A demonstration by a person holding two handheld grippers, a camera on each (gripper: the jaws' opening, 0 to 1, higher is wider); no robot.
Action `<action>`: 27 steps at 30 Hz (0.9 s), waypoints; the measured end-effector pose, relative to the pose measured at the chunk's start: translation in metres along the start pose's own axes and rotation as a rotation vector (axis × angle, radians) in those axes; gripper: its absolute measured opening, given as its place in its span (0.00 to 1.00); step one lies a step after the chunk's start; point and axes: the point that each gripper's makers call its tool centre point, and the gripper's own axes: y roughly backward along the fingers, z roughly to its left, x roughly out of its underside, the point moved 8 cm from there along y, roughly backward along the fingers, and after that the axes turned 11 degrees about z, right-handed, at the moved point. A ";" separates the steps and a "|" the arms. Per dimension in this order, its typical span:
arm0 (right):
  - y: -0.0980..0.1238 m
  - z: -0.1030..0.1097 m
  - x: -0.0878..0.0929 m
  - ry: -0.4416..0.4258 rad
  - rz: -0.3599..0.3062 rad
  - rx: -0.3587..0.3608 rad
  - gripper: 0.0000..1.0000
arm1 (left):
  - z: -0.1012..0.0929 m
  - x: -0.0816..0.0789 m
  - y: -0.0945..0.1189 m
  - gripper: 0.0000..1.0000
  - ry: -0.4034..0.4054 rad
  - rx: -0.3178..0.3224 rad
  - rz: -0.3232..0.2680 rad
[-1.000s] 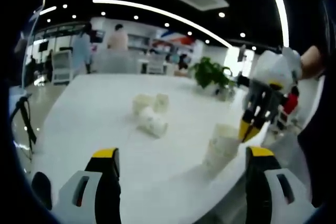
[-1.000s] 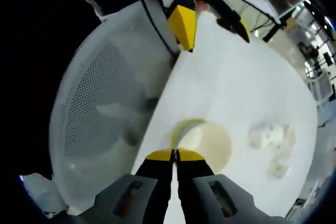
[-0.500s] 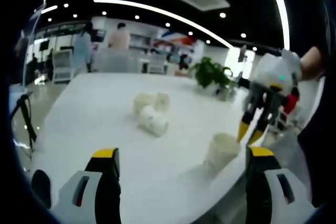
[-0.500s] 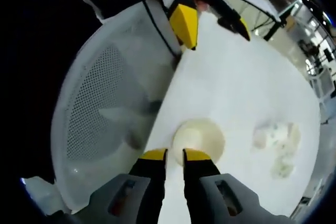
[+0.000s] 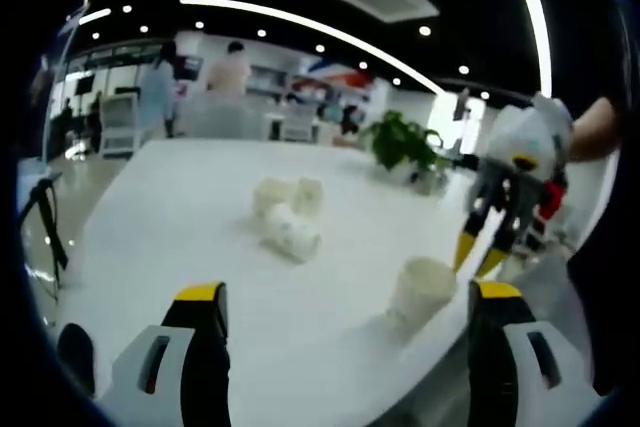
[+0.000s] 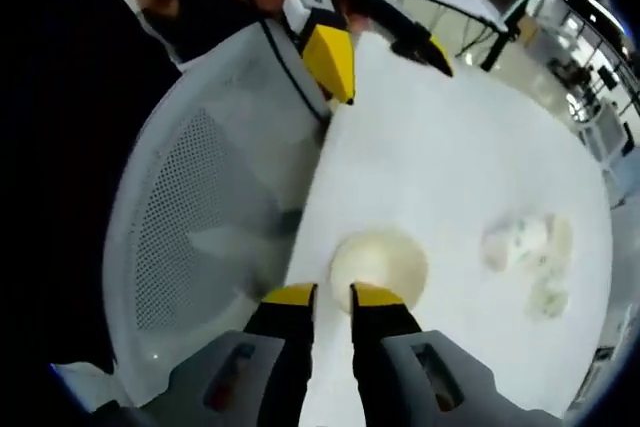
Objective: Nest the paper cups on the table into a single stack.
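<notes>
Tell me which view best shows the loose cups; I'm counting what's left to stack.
The left gripper view: the loose paper cups show side-on at mid-table, individually visible. The right gripper view gives only a pale blurred cluster.

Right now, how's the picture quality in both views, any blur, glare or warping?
Left gripper view: fisheye bends the ceiling light strips; the far paper cups look soft and washed out against the bright white table. Right gripper view: the table glares, the cup stack seen from above stays fairly clear, and the chair bulges.

Left claw (image 5: 345, 297): black jaws, yellow tips, white housings. Right claw (image 6: 331, 294): the same; red part on its white body.
</notes>
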 end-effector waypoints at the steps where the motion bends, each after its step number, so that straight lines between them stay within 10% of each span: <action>1: 0.000 0.000 0.001 -0.006 -0.006 0.001 0.11 | 0.000 0.000 0.000 1.00 0.001 0.000 -0.001; 27: 0.017 -0.004 0.028 -0.336 -0.280 0.156 0.31 | -0.001 -0.009 -0.003 1.00 -0.007 0.004 -0.008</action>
